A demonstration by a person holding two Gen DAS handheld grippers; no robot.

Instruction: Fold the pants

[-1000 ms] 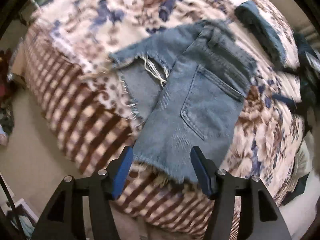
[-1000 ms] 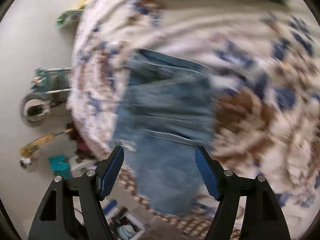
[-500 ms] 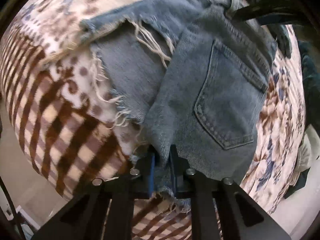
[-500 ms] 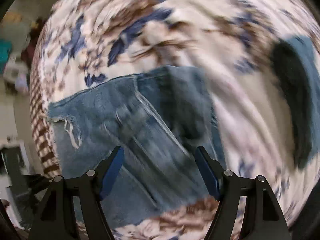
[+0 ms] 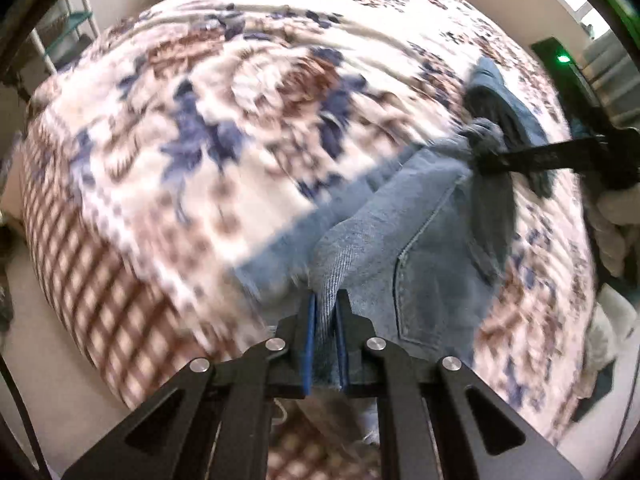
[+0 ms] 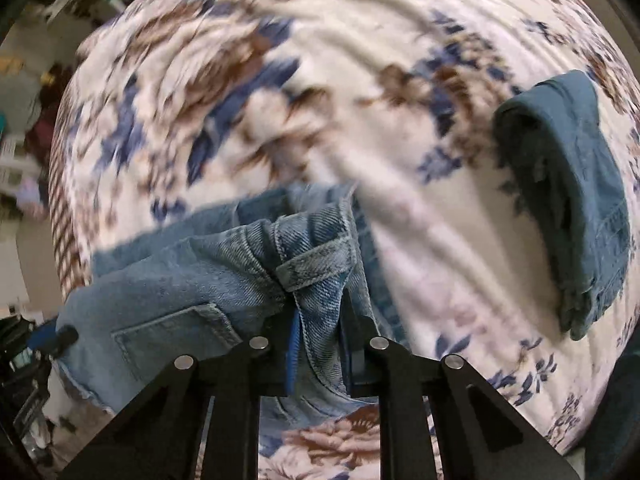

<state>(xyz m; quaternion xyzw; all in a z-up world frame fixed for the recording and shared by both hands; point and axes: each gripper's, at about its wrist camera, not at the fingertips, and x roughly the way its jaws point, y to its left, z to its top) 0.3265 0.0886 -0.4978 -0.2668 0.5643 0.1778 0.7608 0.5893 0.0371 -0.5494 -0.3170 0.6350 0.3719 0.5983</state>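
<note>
Now the shorts (image 5: 424, 248) hang bunched above the floral blanket (image 5: 240, 120), no longer flat; the right gripper (image 6: 318, 344), open half a second ago, pinches the waistband, and the left gripper (image 5: 326, 340) still clamps the hem.

Soft, even daylight fills both views, without harsh shadows. Motion blur smears the cream, brown and blue floral blanket (image 5: 224, 128), while the light blue denim shorts (image 6: 304, 256) nearest the lens stay sharp. Fisheye distortion bulges everything, with dark vignetted corners.
</note>
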